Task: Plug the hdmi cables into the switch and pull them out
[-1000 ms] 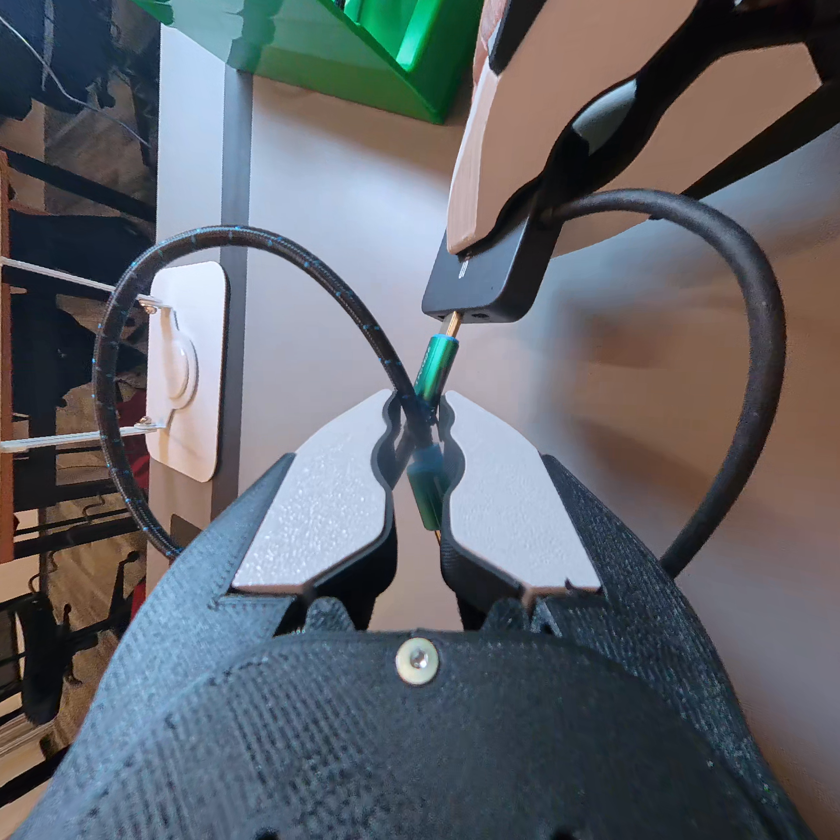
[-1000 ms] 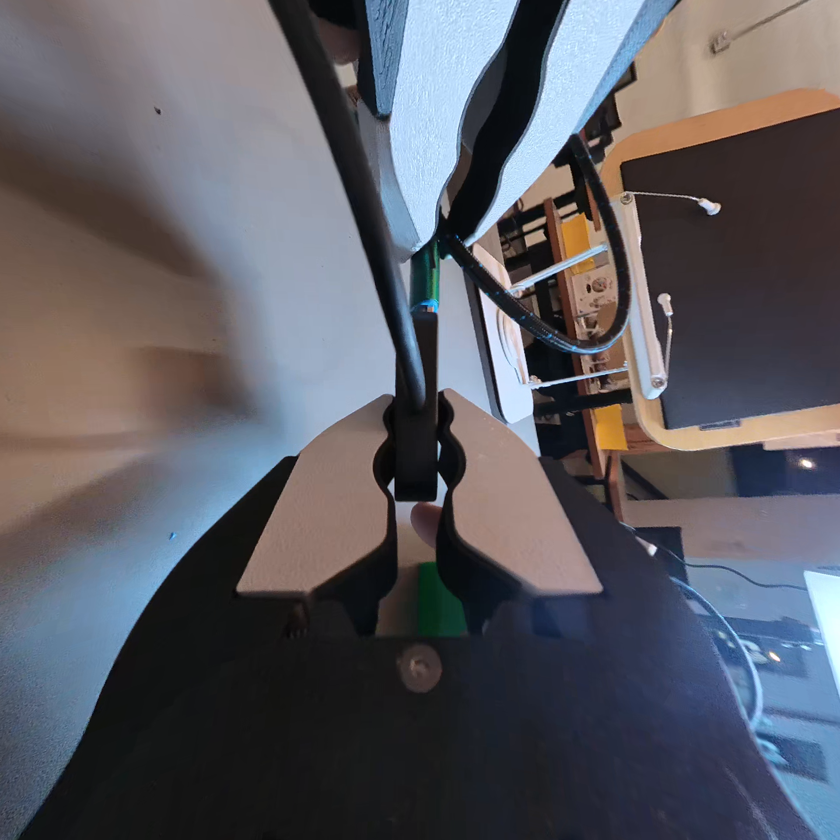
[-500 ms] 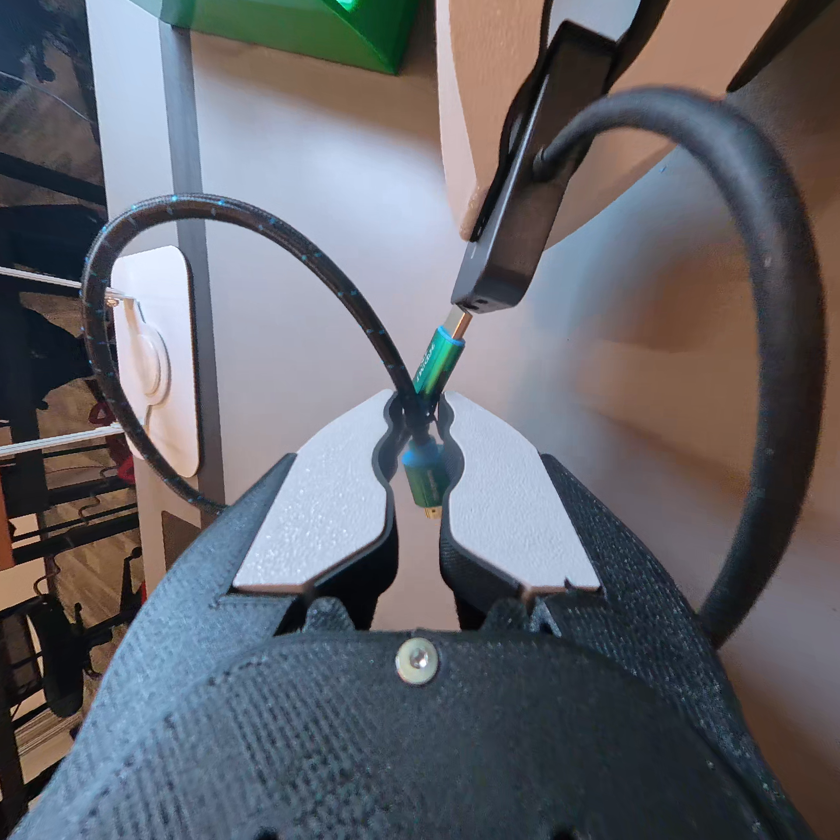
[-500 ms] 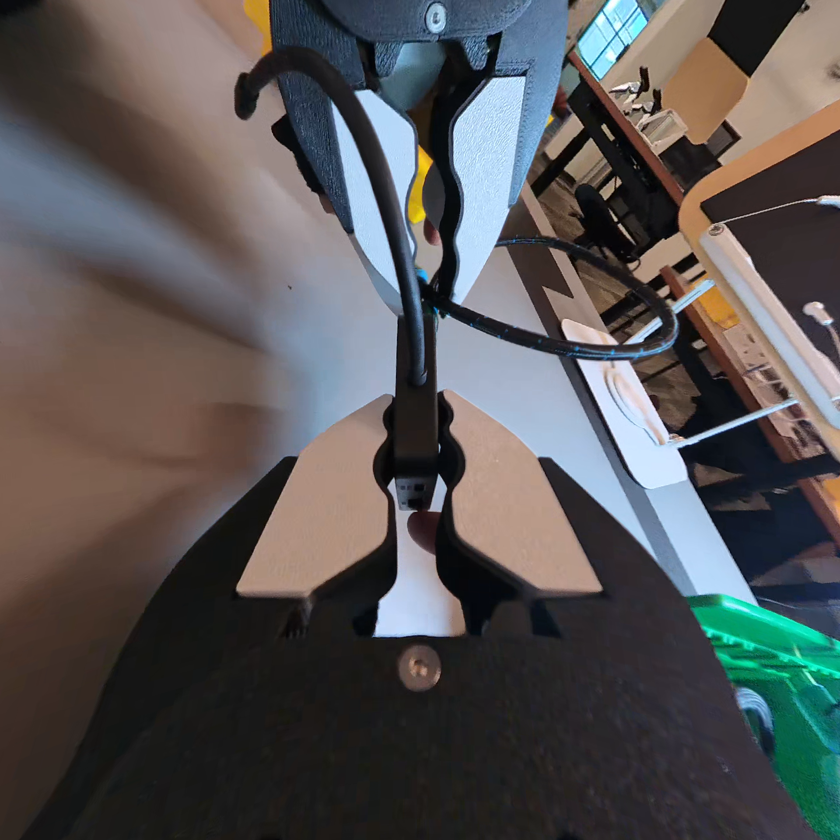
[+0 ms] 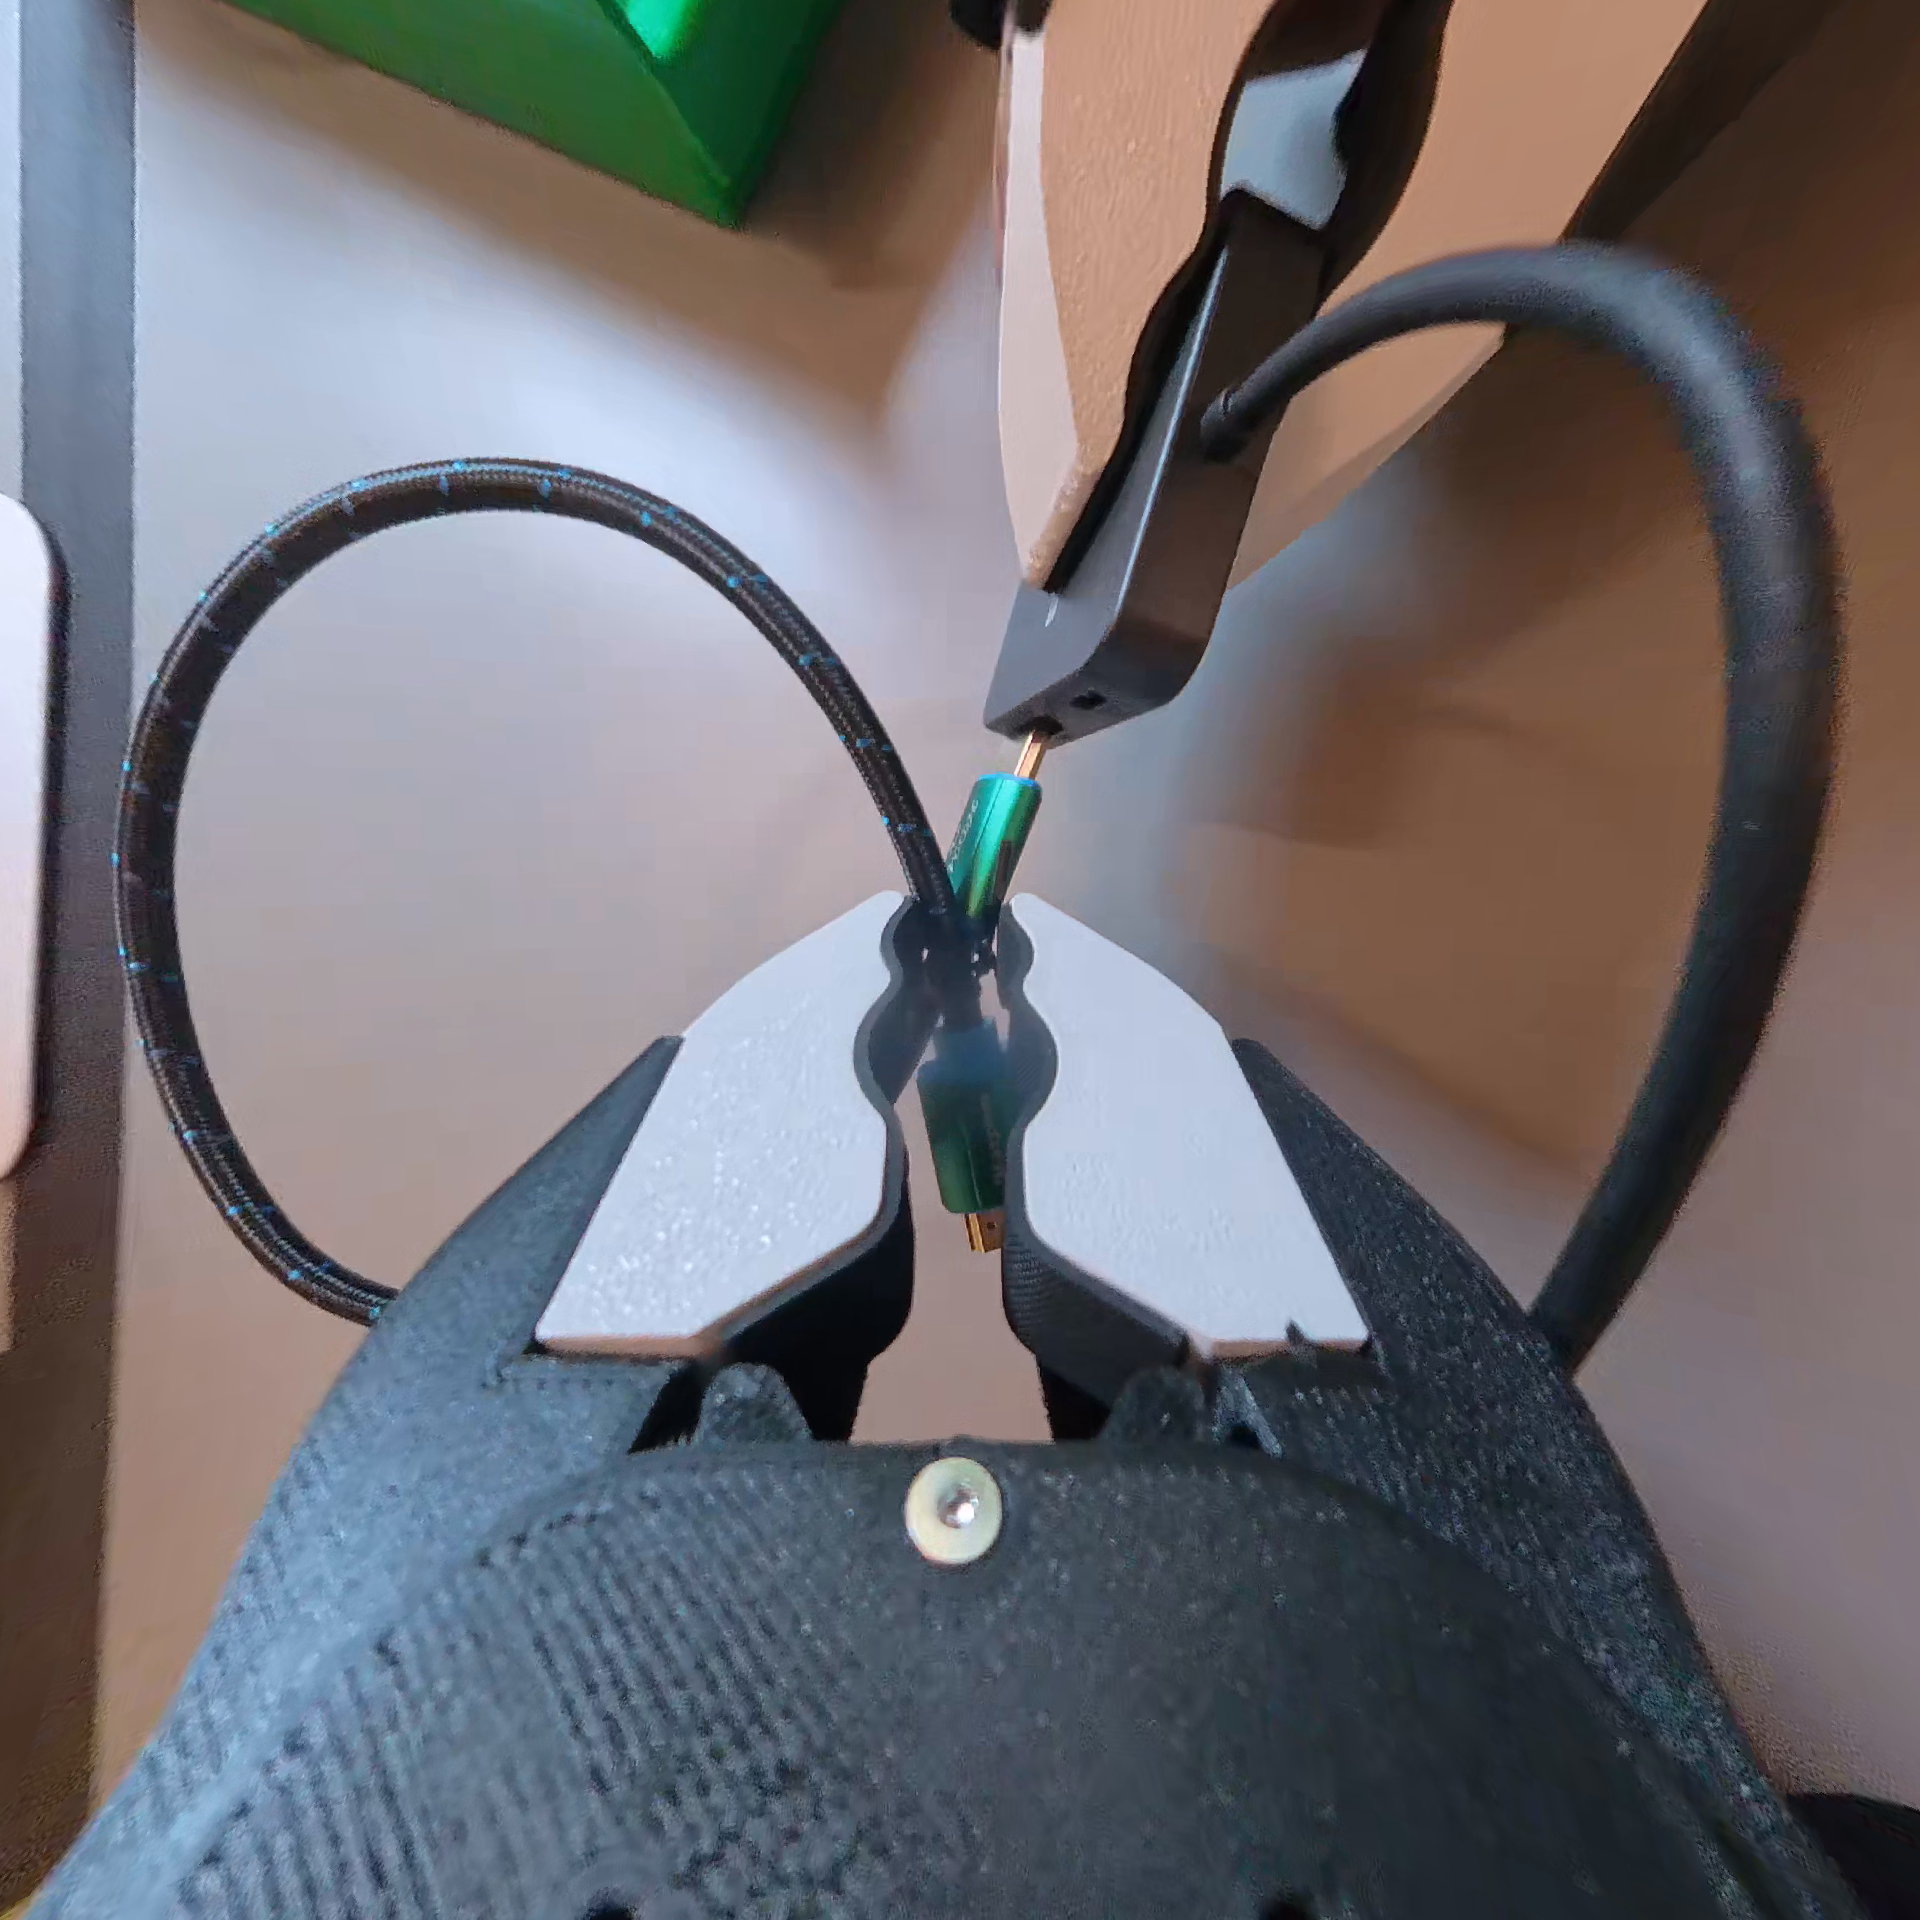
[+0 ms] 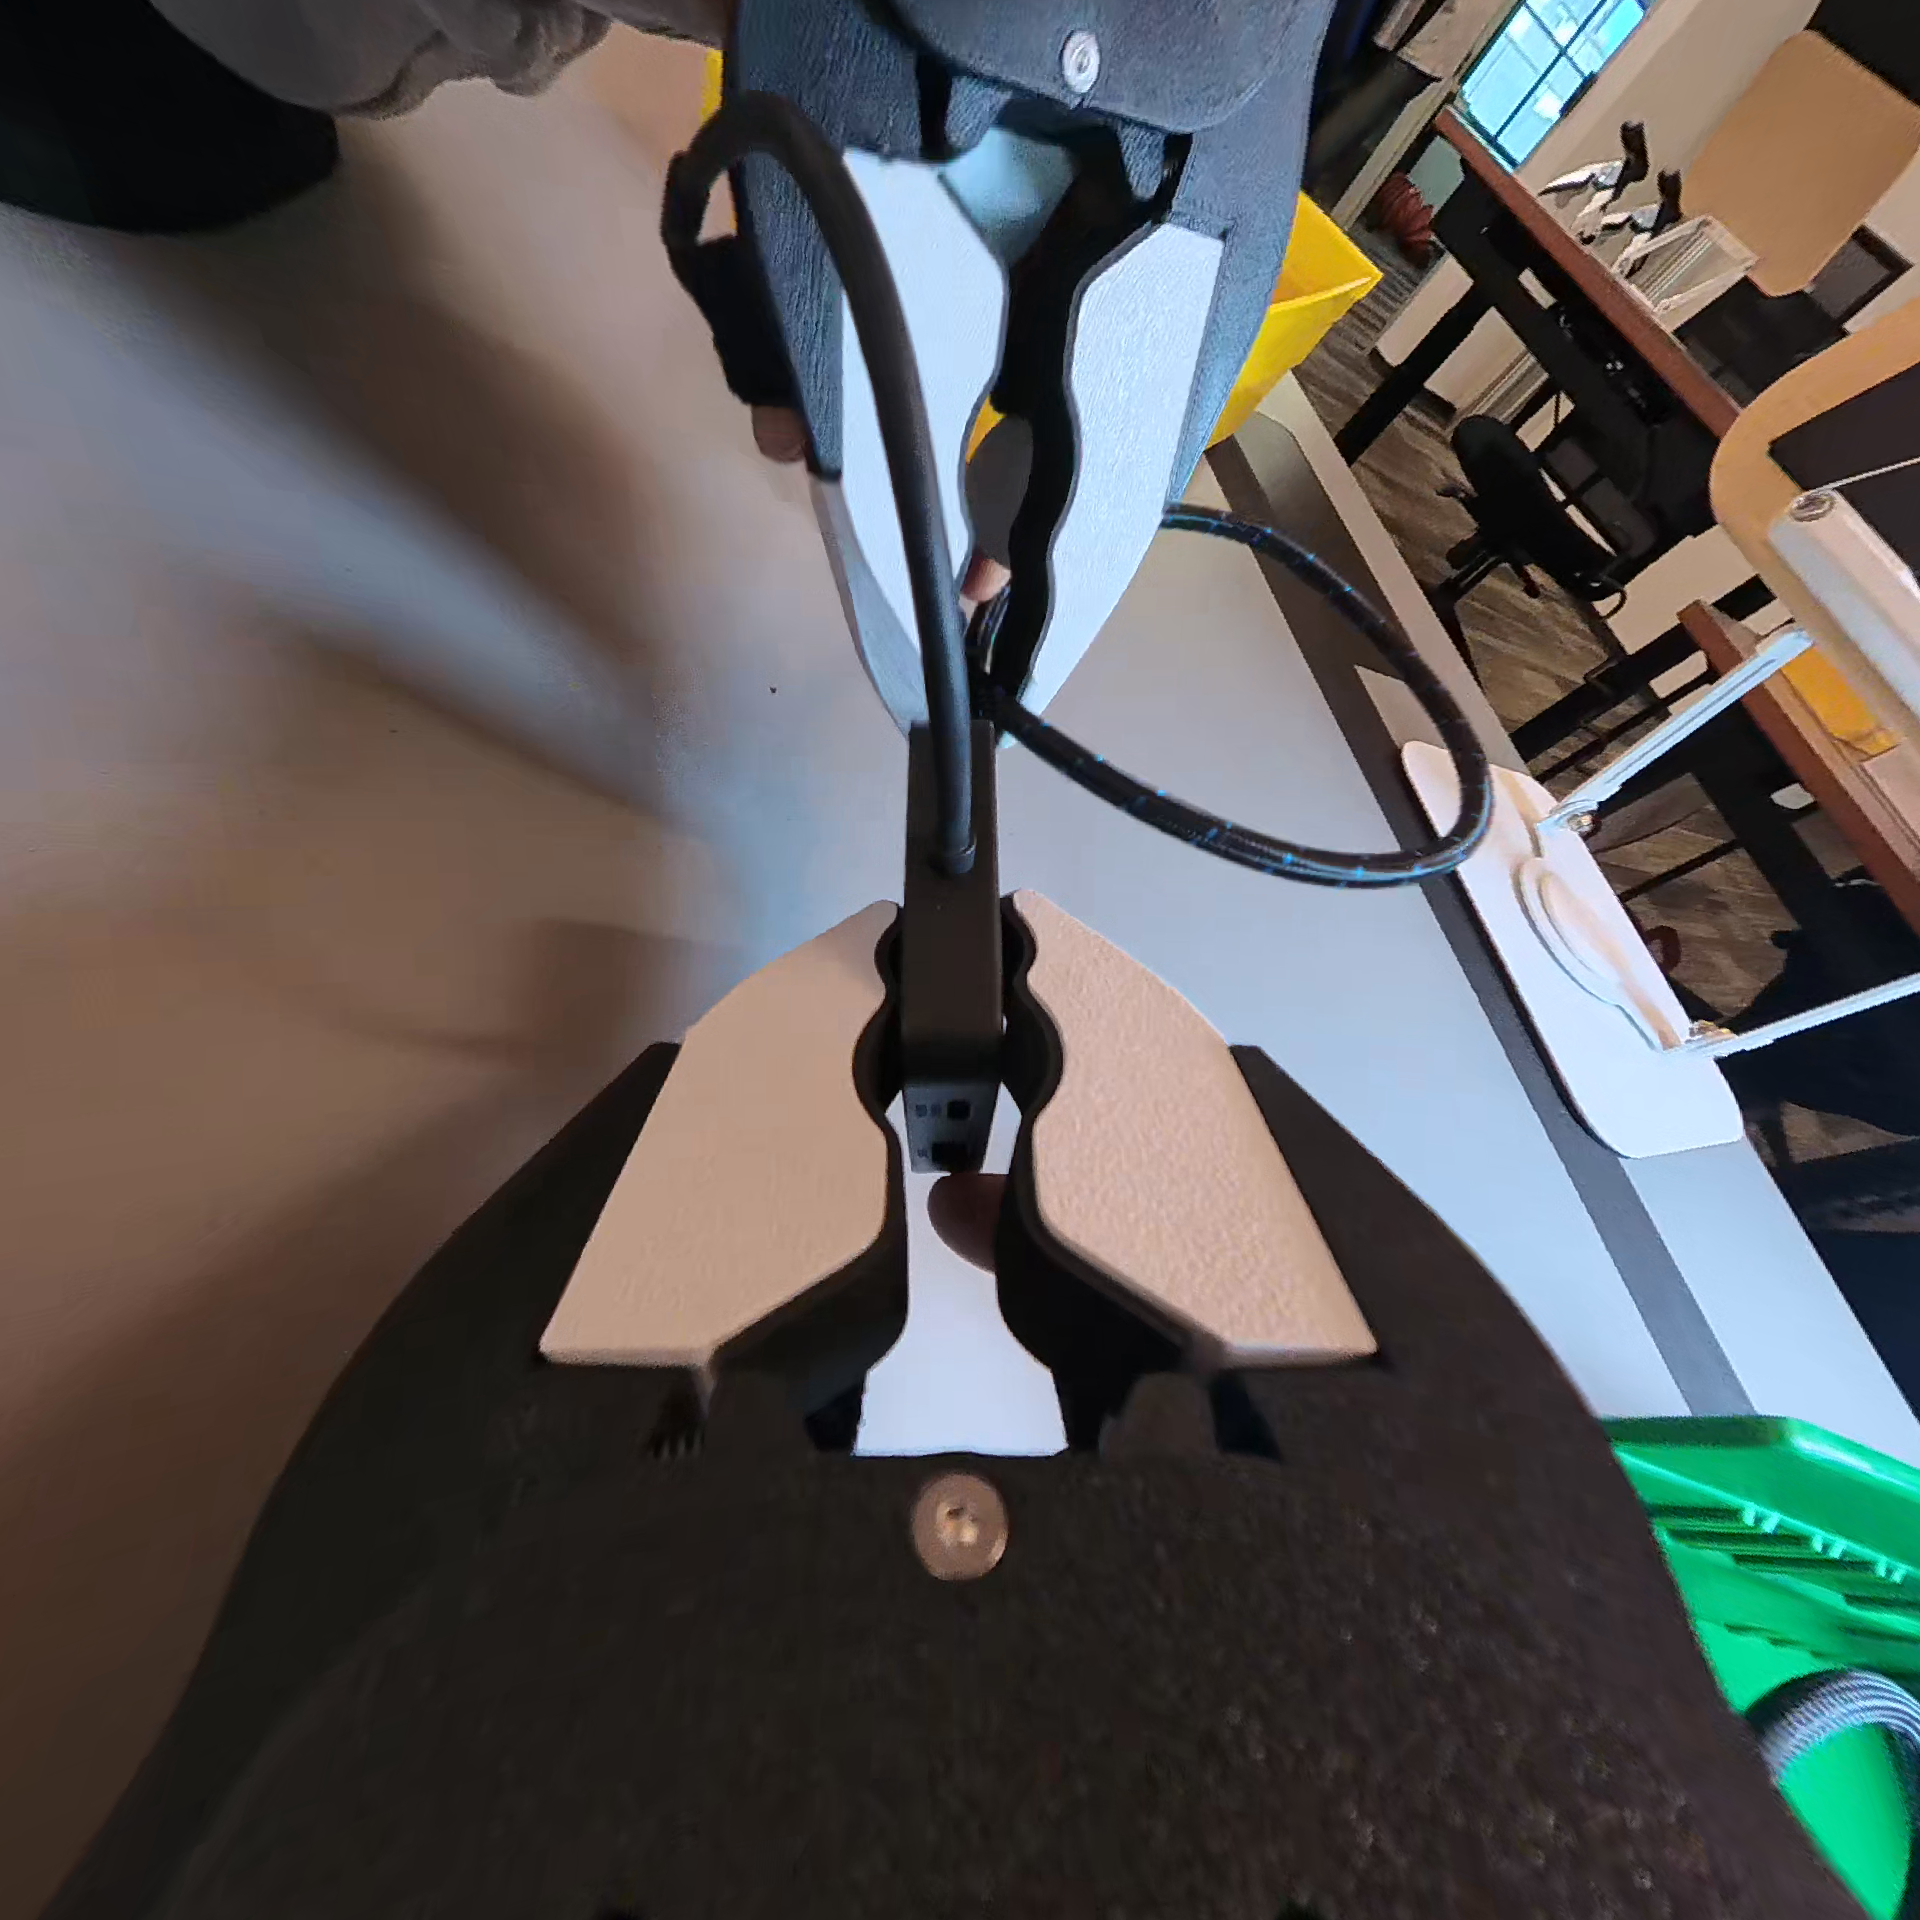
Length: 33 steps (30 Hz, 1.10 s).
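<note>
My left gripper [image 5: 951, 914] is shut on a black braided HDMI cable [image 5: 312, 540], where the cable crosses itself just behind its green plug [image 5: 992, 847]. The plug's gold tip [image 5: 1034, 750] sits at the port mouth on the end of the black switch [image 5: 1112, 623], with some gold showing. The cable's second green plug [image 5: 966, 1143] hangs between my left fingers. My right gripper [image 6: 951, 914] is shut on the switch [image 6: 951, 987], which stands edge-on. The left gripper [image 6: 997, 644] faces it from above. The switch's own smooth black cable [image 5: 1766, 727] loops to the right.
A green bin [image 5: 582, 83] stands on the pale table and also shows in the right wrist view [image 6: 1766, 1558]. A yellow bin [image 6: 1309, 291] is behind the left gripper. A white clamp plate [image 6: 1579, 966] sits at the table edge. Desks and chairs lie beyond it. Tip to tip, the grippers are about 5 cm apart.
Both grippers have swung and turned together above the table. The gold tip, just short of the switch half a second ago, now meets the port mouth. Both grips are unchanged.
</note>
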{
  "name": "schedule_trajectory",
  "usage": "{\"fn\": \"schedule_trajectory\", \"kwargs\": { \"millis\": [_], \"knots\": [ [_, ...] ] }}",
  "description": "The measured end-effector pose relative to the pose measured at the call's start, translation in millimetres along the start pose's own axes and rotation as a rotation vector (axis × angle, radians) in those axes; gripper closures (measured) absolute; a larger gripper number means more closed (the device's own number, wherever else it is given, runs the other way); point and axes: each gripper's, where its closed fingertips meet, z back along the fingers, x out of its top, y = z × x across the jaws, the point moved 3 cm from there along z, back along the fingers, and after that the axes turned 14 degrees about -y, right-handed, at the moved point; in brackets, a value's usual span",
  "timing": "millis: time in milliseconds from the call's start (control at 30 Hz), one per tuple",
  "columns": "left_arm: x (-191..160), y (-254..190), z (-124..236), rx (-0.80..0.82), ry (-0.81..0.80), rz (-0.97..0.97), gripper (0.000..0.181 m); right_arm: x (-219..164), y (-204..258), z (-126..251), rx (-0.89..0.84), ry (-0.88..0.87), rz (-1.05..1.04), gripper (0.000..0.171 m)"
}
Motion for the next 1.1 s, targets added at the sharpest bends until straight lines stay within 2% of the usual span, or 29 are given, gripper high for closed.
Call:
{"fn": "schedule_trajectory", "kwargs": {
  "millis": [133, 367, 567, 800, 1100],
  "knots": [
    [5.2, -0.8, 4.7, -0.058, -0.080, 0.087, 0.168, 2.3, -0.7, 0.7, 0.000, -0.013, -0.007, 0.157],
    [4.9, -4.4, 3.1, -0.097, -0.100, 0.127, 0.168, 4.0, 1.5, 2.7, 0.023, -0.010, -0.021, 0.158],
    [-2.1, -11.1, -3.3, -0.090, -0.015, 0.078, 0.168, -1.4, 12.2, -2.0, 0.072, 0.055, 0.008, 0.158],
    [4.7, -10.0, 3.0, -0.120, -0.097, 0.121, 0.169, 6.9, 9.5, -0.4, 0.059, 0.017, -0.018, 0.158],
    [1.8, -15.0, 2.5, -0.115, -0.057, 0.061, 0.169, 3.6, 16.8, -7.1, 0.081, 0.039, -0.032, 0.158]
  ]
}}
